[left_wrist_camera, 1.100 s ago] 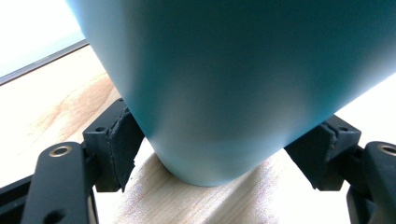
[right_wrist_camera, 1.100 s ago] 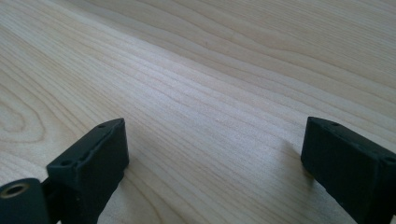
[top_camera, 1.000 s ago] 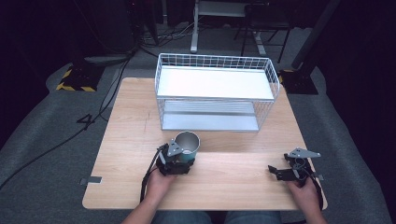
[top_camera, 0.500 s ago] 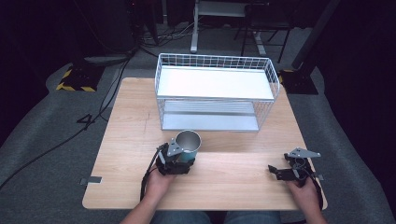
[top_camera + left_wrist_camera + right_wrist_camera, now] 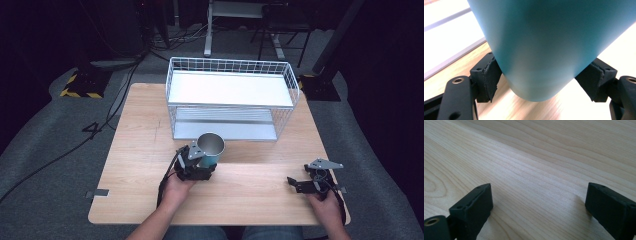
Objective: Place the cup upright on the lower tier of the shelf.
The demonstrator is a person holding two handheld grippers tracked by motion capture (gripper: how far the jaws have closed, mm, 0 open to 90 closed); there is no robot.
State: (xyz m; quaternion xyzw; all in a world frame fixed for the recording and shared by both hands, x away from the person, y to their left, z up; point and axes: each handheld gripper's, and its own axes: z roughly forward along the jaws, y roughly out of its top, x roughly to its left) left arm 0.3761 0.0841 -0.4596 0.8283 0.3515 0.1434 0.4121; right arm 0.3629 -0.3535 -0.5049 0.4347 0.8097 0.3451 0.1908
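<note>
A teal cup [image 5: 210, 148] with a bare metal inside stands upright on the wooden table [image 5: 135, 145], just in front of the white wire rack [image 5: 230, 97] with two shelves. The left gripper [image 5: 196, 165] holds it: in the left gripper view both pads press the cup's [image 5: 544, 45] lower wall from either side. The right gripper [image 5: 306, 183] rests near the table's front right corner, well apart from the cup, its jaws spread wide over bare pale wood grain [image 5: 544, 170] with nothing between them. Grey carpet [image 5: 45, 135] surrounds the table; cables [image 5: 120, 85] trail across it, and a yellow-and-black striped base [image 5: 79, 90] stands at the far left in the dark room. A "4" [image 5: 96, 129] is marked on the carpet.
</note>
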